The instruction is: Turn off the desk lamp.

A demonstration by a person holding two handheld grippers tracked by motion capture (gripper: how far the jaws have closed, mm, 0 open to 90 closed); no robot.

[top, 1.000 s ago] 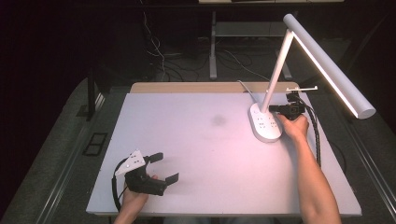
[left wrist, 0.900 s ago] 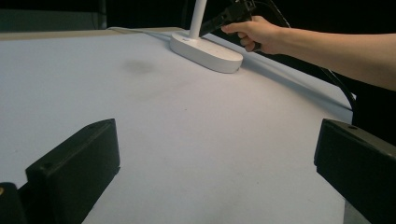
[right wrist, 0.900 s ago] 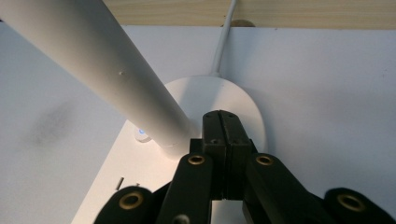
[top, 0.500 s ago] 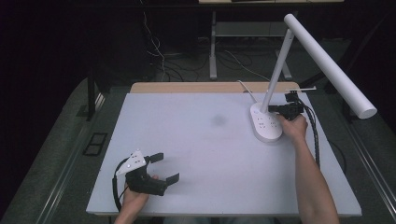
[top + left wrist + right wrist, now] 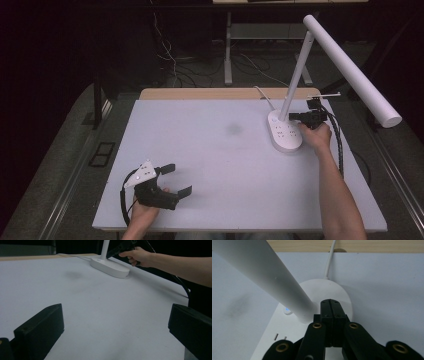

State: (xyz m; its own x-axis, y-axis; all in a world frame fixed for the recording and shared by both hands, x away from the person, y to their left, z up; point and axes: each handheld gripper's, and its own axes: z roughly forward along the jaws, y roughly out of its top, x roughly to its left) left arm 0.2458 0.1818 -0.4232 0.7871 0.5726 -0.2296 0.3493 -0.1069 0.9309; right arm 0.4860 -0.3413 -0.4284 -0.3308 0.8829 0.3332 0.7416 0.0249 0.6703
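While my right gripper (image 5: 299, 116) hovers over the white lamp base (image 5: 284, 132) at the far right of the surface (image 5: 210, 160), its jaws are pressed together on nothing, tips just beside the lamp's stem (image 5: 264, 272). A small blue light (image 5: 286, 310) glows on the base. My left gripper (image 5: 172, 179) rests near the front left edge, jaws spread wide, holding nothing.

The lamp (image 5: 285, 132) stands near the table's (image 5: 215, 165) far right corner. The right gripper (image 5: 300, 117) sits at its base; the left gripper (image 5: 175, 180) lies near the front left corner.
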